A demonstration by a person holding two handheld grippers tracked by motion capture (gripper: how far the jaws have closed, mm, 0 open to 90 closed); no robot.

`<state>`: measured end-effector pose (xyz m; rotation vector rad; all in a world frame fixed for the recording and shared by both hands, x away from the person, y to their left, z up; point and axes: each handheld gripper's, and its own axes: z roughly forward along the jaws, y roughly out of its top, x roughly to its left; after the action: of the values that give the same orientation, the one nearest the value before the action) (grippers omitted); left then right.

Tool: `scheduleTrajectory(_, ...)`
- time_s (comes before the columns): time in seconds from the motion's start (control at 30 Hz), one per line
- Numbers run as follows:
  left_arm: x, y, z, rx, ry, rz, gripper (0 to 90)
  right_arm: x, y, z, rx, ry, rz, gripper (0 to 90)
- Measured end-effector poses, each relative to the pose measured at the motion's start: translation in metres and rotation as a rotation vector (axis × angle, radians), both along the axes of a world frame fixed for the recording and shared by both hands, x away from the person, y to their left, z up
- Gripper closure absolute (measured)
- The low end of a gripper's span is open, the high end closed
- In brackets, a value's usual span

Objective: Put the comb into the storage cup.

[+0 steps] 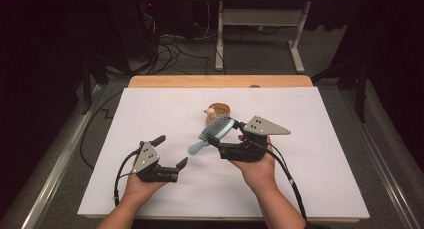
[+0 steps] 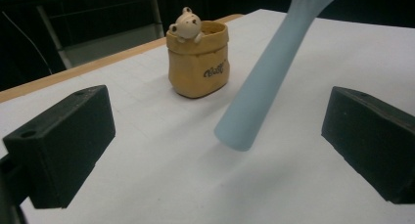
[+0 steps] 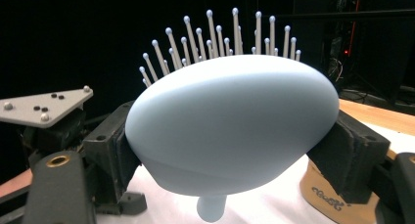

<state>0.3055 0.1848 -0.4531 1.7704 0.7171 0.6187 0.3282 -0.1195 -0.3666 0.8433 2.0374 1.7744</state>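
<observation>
Now the right gripper is clamped on the blue hairbrush; left gripper jaws wide apart w/ nothing between.

Two forearms reach in over the bench. The left claw lies low in an upturned palm, its jaws spread wide with nothing between them. The right claw, raised in the right hand, points toward its partner, jaws clamped on the head of a hairbrush.
</observation>
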Motion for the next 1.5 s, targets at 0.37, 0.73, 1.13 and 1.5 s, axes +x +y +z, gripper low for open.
scheduleTrajectory(0.37,0.005,0.016,-0.004,0.002,0.035,0.062,0.0,-0.001,-0.020,-0.002,0.015,-0.008,-0.030,21.2)
scheduleTrajectory(0.73,0.007,0.019,-0.007,0.018,0.039,0.052,0.0,-0.008,-0.055,0.000,0.035,-0.038,-0.096,21.2)
scheduleTrajectory(1.13,0.007,0.022,-0.008,0.005,0.038,0.044,0.0,-0.010,-0.084,-0.001,0.025,-0.044,-0.164,21.3)
scheduleTrajectory(1.5,0.007,0.024,-0.008,-0.009,0.029,0.040,0.0,-0.008,-0.100,-0.001,0.010,-0.043,-0.213,21.2)
